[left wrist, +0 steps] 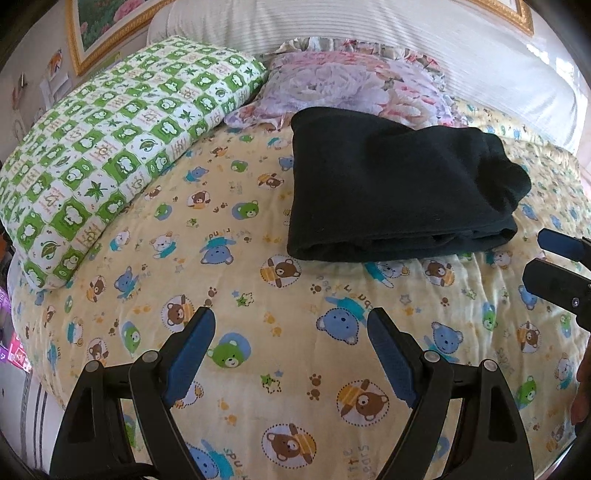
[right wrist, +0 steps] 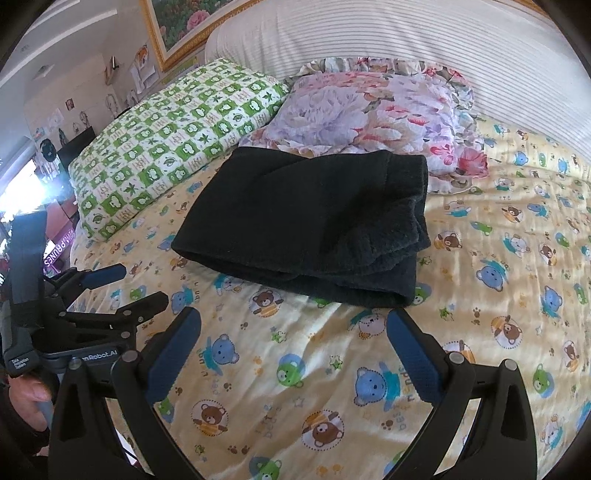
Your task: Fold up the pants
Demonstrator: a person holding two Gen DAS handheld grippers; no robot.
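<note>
The black pants (left wrist: 399,184) lie folded into a thick rectangle on the yellow bear-print bedspread (left wrist: 258,288), near the pillows; they also show in the right wrist view (right wrist: 306,225). My left gripper (left wrist: 291,325) is open and empty, held above the bedspread short of the pants' near edge. My right gripper (right wrist: 293,325) is open and empty, also a little short of the pants. The right gripper's fingers (left wrist: 554,258) show at the right edge of the left wrist view. The left gripper (right wrist: 140,284) shows at the left in the right wrist view.
A green checked pillow (left wrist: 110,155) lies to the left of the pants and a floral pillow (left wrist: 351,85) behind them. A white striped headboard (left wrist: 369,26) runs along the back. The bed's edge drops off at the left, with shelves and clutter beyond (right wrist: 48,166).
</note>
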